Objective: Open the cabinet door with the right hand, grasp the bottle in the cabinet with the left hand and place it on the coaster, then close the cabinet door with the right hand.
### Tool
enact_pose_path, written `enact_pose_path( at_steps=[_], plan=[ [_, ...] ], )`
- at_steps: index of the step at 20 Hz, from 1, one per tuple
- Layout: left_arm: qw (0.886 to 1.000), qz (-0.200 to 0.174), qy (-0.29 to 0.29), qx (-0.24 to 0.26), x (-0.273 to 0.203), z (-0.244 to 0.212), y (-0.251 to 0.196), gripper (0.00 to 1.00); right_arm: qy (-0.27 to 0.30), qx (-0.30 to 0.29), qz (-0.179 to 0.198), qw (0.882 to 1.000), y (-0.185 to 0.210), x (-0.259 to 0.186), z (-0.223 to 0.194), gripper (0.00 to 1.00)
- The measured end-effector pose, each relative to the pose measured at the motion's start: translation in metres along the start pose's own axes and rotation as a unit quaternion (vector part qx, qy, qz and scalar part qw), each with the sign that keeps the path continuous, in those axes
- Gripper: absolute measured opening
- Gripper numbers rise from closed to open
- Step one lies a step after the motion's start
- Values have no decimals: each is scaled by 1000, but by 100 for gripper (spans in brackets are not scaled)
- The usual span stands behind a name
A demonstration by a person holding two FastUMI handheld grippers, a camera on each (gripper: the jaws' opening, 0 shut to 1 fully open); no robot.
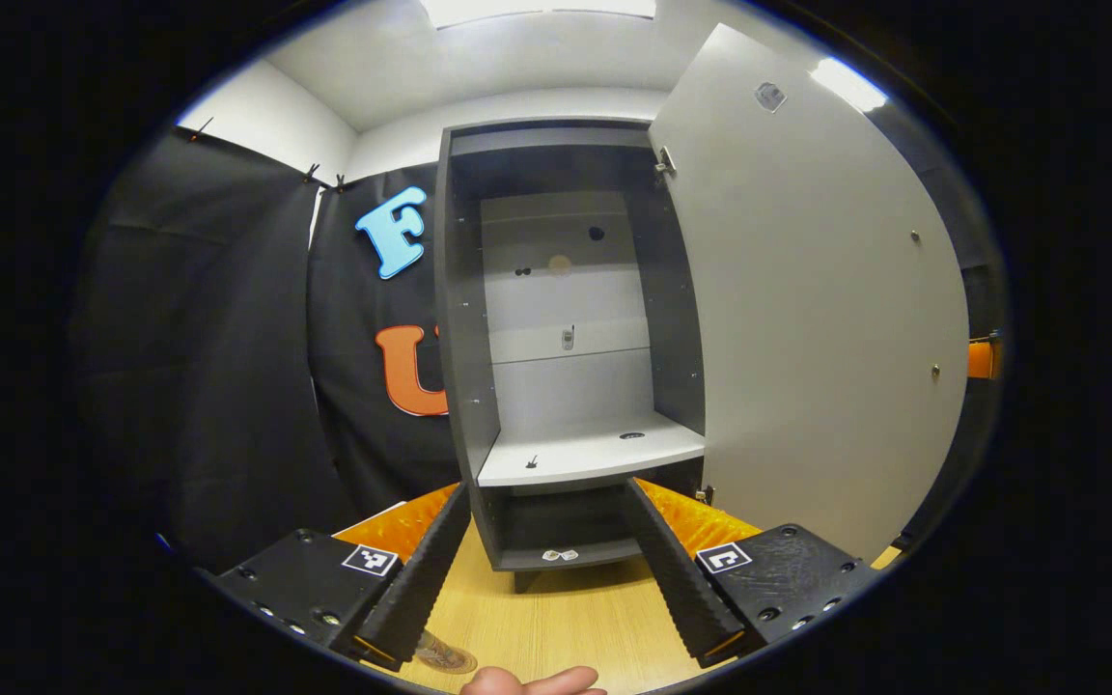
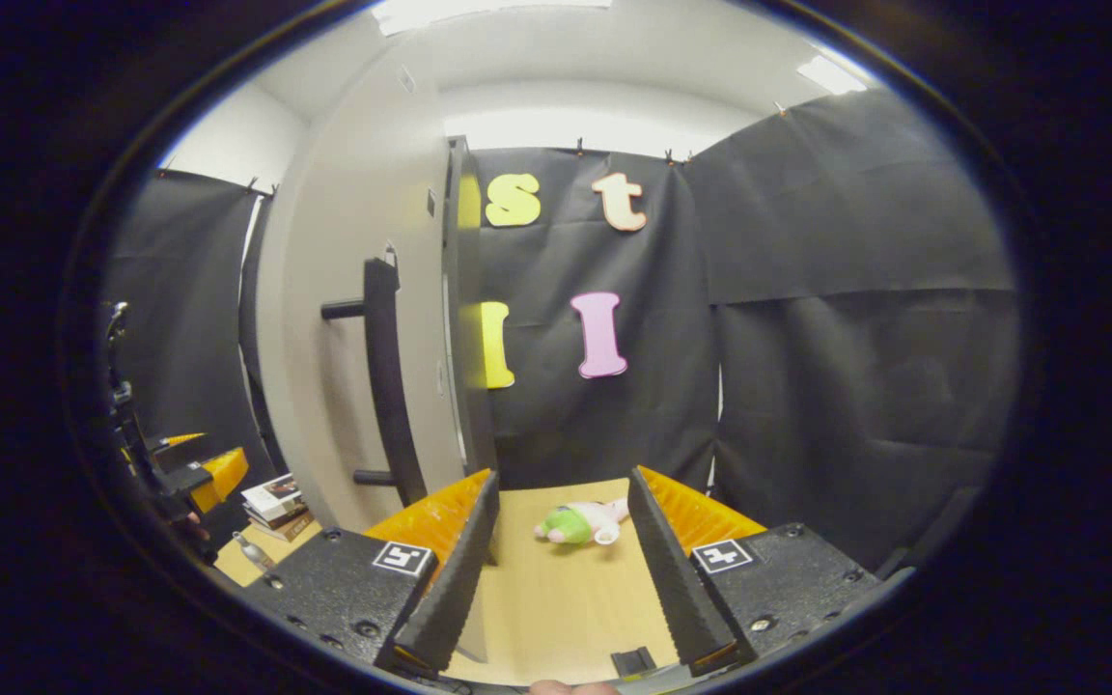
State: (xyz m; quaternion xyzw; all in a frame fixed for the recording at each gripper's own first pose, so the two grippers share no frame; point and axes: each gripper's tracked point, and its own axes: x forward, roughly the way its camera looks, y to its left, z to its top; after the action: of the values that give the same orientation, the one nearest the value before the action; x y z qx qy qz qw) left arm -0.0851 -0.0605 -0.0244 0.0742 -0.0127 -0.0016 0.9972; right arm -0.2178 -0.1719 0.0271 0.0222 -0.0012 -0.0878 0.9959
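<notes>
With the cabinet door (image 1: pixel 807 309) swung wide on its hinges to the right in the left gripper view, the dark grey cabinet (image 1: pixel 566 338) stands open on the wooden table (image 1: pixel 556 618), its pale shelf (image 1: pixel 590 452) bare apart from a small dark mark and a round hole. Below the shelf a lower compartment holds two small stickers on its front lip. The left gripper (image 1: pixel 548 569) points straight at the cabinet, fingers spread apart with nothing between them; table and the cabinet's foot show through the gap. At the bottom edge of that view, just beside the left finger, lies part of a round patterned thing (image 1: pixel 445 658), possibly the coaster or the bottle's base, though it is too cut off to tell which. A fingertip of a person's hand (image 1: pixel 532 681) pokes in beside it. In the right gripper view, the door (image 2: pixel 353 319) is seen from its outer face with the long black handle (image 2: pixel 384 376) standing off it on two posts. The right gripper (image 2: pixel 556 569) hangs just beside the door's edge, fingers wide apart and gripping nothing. Between them, farther off on the table (image 2: pixel 556 598), lies a green and pink soft toy (image 2: pixel 580 522). A stack of books (image 2: pixel 274 506) sits at the left, near the other gripper's orange finger (image 2: pixel 213 473).
</notes>
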Motion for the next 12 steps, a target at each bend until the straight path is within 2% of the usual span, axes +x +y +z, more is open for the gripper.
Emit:
enact_pose_path(
  at_steps=[4,5,7,9,10,11,12],
  plan=[
    [1000,11,7,-4,-3,-4,11,96,-8,-22,-3,1000,12,3,6,86],
    [1000,10,9,-7,-3,-6,11,96,-10,-22,-3,1000,13,2,7,83],
    [1000,9,12,-14,-4,-8,15,96,-13,-17,0,1000,21,1,9,85],
    [1000,9,12,-15,-5,-8,19,96,-17,-17,-9,1000,18,0,13,77],
    [1000,7,11,-16,-6,-9,21,96,-16,-12,-12,1000,19,-1,11,82],
    [1000,5,11,-18,-6,-10,22,96,-14,-3,-13,1000,23,-2,10,77],
    [1000,5,12,-18,-7,-11,25,96,-11,7,-12,1000,28,-2,8,77]
  ],
)
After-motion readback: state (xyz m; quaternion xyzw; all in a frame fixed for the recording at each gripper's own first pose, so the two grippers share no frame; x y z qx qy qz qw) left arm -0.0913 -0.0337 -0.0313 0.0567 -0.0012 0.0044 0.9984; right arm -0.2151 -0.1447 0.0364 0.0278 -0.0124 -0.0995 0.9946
